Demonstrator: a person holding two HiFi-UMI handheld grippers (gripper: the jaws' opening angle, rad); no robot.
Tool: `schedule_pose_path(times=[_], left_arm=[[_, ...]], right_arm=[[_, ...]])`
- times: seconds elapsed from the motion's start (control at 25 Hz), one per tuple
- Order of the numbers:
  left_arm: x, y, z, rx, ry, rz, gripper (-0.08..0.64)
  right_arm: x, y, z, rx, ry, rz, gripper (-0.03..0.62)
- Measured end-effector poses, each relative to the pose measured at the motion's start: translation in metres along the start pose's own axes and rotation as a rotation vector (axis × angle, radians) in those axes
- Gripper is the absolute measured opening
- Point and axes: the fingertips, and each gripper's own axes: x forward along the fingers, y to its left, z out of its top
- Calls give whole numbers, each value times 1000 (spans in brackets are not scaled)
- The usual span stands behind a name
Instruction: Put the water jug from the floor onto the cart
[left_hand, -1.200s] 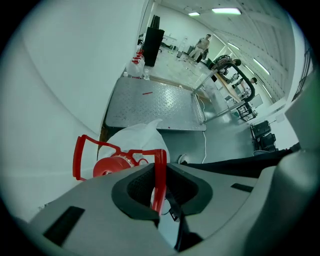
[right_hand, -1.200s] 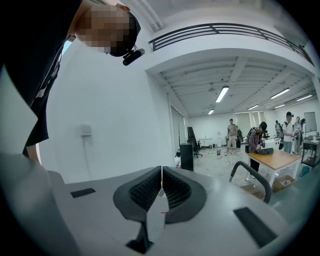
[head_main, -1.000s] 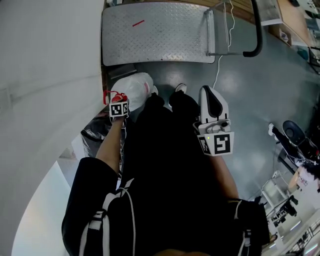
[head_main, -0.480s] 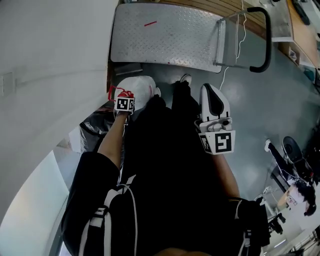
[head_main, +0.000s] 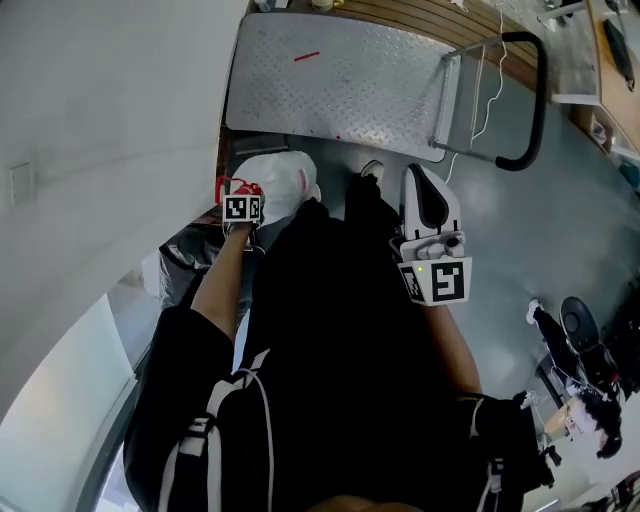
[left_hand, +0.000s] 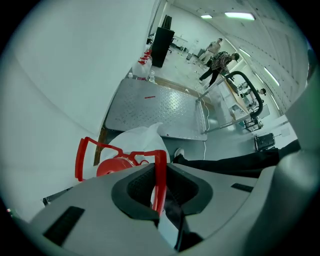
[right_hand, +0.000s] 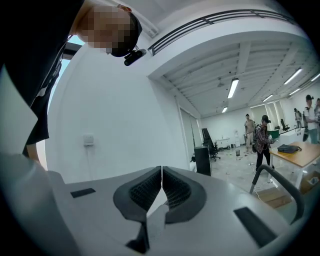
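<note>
The water jug is white with a red cap and a red carry handle. It hangs under my left gripper, just short of the cart's near edge and beside the person's shoe. My left gripper points steeply down and is shut on the red handle. The cart's diamond-plate deck lies bare beyond the jug, and its black push handle rises at the right. My right gripper is held level at the person's right side. Its jaws are shut on nothing.
A white wall runs close along the left. A dark crumpled bag lies by the wall behind the jug. A white cord hangs from the cart handle. An office chair base stands at the right, and people walk far off.
The jug has stayed hanging from my left gripper while both grippers have moved closer to the cart. The cart deck now sits further right and lower in the head view.
</note>
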Motion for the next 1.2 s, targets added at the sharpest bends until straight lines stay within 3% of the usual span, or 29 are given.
schedule_pose_path(times=[0.48, 0.88, 1.2], left_arm=[[-15, -49, 64, -45, -71, 83, 71], [-21, -82, 131, 58, -111, 113, 72], [-17, -119, 183, 72, -172, 49, 72]], right_arm=[[31, -72, 15, 41, -49, 99, 20], [25, -113, 12, 66, -43, 109, 20], [18, -126, -7, 109, 4, 65, 20]])
